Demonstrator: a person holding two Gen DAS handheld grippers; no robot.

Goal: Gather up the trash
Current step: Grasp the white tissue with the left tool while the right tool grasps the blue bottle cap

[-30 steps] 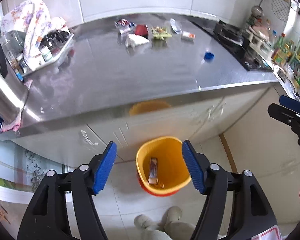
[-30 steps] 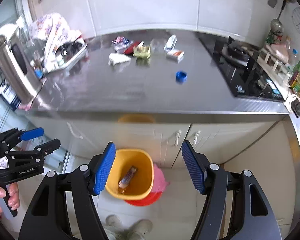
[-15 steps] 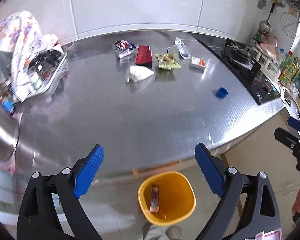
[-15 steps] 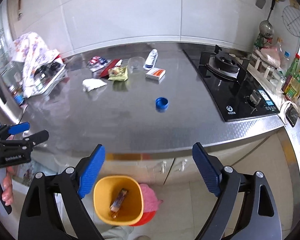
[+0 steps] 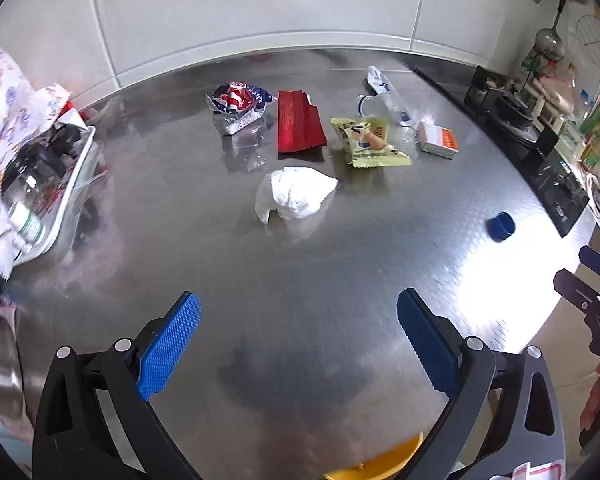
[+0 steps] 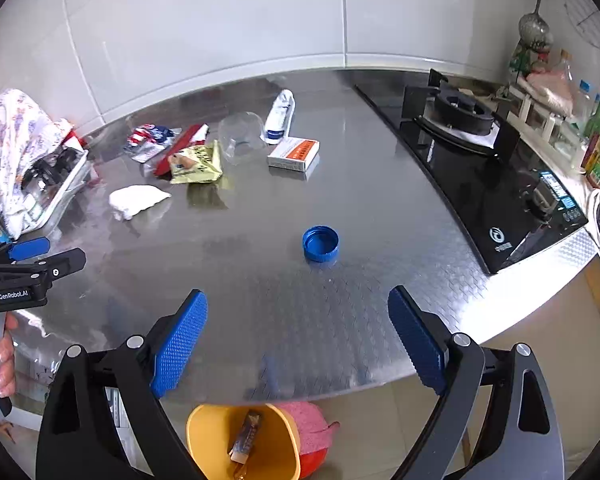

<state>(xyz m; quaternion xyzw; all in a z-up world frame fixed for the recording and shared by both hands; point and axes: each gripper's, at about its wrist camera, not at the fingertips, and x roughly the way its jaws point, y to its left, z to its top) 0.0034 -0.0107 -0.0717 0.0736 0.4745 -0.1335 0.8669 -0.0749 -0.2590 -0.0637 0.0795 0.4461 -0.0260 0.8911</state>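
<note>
A stainless-steel kitchen counter (image 5: 300, 272) runs under white wall tiles, with a black gas hob (image 6: 480, 160) at its far right end and a cloth-draped dish rack (image 5: 32, 168) at the left. Both claws hover over the counter's near edge, spread wide and holding nothing.

Ahead of the left gripper (image 5: 298, 340), roughly centred between its pads, lies a crumpled white tissue (image 5: 294, 196). Beyond it sits a row of litter: a crushed foil packet (image 5: 238, 106), a red wrapper (image 5: 300, 122), a green snack bag (image 5: 370, 142), a clear plastic cup (image 6: 240, 136), a white tube (image 6: 281, 114) and a small orange-and-white box (image 5: 438, 140). A blue bottle cap (image 6: 320, 243) rests apart from these, just ahead of the right gripper (image 6: 298, 338) and close to its midline.

Below the counter edge, beneath the right claw, stands the yellow bin (image 6: 242, 440), which already holds one wrapper (image 6: 246, 434).

The step in hand looks like the reach for another piece. The cap is nearest the right claw, the tissue nearest the left. The next move would call for lowering a claw until its pads straddle the chosen piece, closing gently, then carrying it back over the edge to the bin.
</note>
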